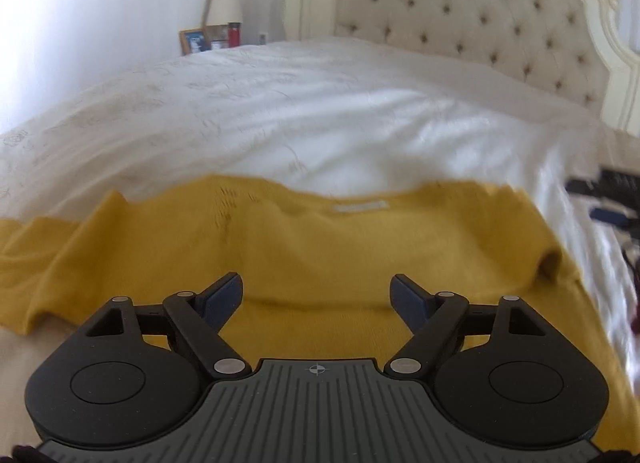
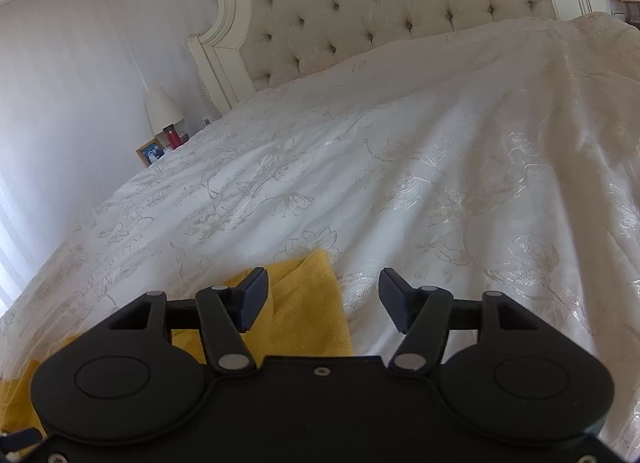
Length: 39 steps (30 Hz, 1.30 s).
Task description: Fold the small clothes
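Observation:
A small mustard-yellow knit top lies spread on the white bedspread, its neck label toward the headboard and one sleeve trailing left. My left gripper is open and empty, hovering over the top's lower middle. My right gripper is open and empty, over the right edge of the yellow top, where a folded corner of cloth lies between and left of the fingers. The right gripper also shows blurred at the right edge of the left wrist view.
The white floral bedspread stretches to a cream tufted headboard. A bedside table at the left holds a lamp, a red bottle and a picture frame. A white wall runs along the left.

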Available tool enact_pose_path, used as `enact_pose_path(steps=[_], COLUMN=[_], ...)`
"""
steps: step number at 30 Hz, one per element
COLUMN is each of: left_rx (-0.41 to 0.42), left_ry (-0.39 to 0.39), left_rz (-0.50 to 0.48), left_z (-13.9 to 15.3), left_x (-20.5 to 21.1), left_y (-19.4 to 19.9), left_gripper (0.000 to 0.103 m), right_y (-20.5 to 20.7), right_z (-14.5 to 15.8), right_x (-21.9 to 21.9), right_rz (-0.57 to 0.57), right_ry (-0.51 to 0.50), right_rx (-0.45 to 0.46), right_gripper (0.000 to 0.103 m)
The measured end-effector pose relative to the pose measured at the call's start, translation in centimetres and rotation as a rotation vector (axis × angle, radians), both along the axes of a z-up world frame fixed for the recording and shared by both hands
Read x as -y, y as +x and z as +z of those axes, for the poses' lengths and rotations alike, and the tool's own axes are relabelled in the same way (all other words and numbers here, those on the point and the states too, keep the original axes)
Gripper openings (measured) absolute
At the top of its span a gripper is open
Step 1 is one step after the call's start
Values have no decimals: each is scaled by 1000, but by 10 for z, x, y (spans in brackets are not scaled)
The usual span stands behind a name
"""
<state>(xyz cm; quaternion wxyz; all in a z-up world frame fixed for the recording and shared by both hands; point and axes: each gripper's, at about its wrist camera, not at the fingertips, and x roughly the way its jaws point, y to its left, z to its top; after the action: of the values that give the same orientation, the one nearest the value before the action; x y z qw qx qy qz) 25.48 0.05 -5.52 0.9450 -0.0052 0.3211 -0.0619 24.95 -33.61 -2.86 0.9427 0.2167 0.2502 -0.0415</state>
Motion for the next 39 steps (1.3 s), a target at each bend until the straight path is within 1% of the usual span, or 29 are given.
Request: enact_pose_path(steps=[2,5,7,9,10,11,12,13,14,15,16,19,21,22,25,26,28,30,32,33,34,36,37,38,39], left_rx=[-26,-91,-137,-179,-179,-169,-159,-160,-162,-153,-127,-43,-19,-14,-17,-27,-57,-86,-112,-119,-116,-97,-93,-91,-91], left_ry=[-18,-30,-41,-32,-26,-17,-7,-1,-5,-9,-4,63,80,89,109,104,85,104,115,112,114,105,102,103,104], left_rz=[35,91,108,118,111,100,82,64,49,49,53,67,86,110,176,187,181,175,181,182,189,190,187,182,177], left_z=[-2,-14,-24,-33,-34,-34,-33,-32,-31,-28,-25,-9,-2,0,-1,-3,-9,-17,-27,-31,-34,-37,-38,-37,-36], left_x=[-8,-20,-26,-28,-27,-24,-20,-17,-15,-14,-14,-15,-23,-29,-45,-49,-55,-55,-54,-55,-56,-59,-60,-61,-62], left_y=[18,41,52,61,63,63,62,63,63,61,57,46,44,44,46,48,52,55,56,55,53,49,47,46,45], left_gripper=[81,78,73,69,68,64,46,21,9,8,8,7,7,7,7,7,8,8,12,16,21,25,29,31,36], right_y=[-2,-3,-4,-5,-5,-5,-4,-5,-5,-5,-4,-4,-2,-1,5,7,10,13,16,17,19,23,24,24,23], right_z=[3,10,14,16,17,17,17,17,17,16,16,12,12,11,6,4,-1,-6,-13,-16,-20,-30,-34,-35,-34], right_x=[-1,-1,1,5,7,10,13,17,20,24,27,33,30,28,18,15,7,1,-3,-5,-7,-12,-13,-14,-15], right_rz=[-3,6,10,9,6,1,-6,-14,-26,-37,-46,-49,-32,-16,35,51,77,105,131,140,148,146,142,138,135], right_ry=[-20,-46,-55,-55,-52,-48,-47,-46,-43,-37,-29,-10,-18,-26,-55,-68,-95,-112,-121,-128,-140,-180,-199,-213,-219], right_rx=[13,38,54,63,65,65,63,61,58,55,51,29,11,-2,-55,-76,-118,-161,-202,-227,-259,-330,-346,-348,-348], right_gripper=[70,70,71,73,73,73,73,73,73,73,73,73,73,73,73,73,73,73,73,73,73,75,79,81,81])
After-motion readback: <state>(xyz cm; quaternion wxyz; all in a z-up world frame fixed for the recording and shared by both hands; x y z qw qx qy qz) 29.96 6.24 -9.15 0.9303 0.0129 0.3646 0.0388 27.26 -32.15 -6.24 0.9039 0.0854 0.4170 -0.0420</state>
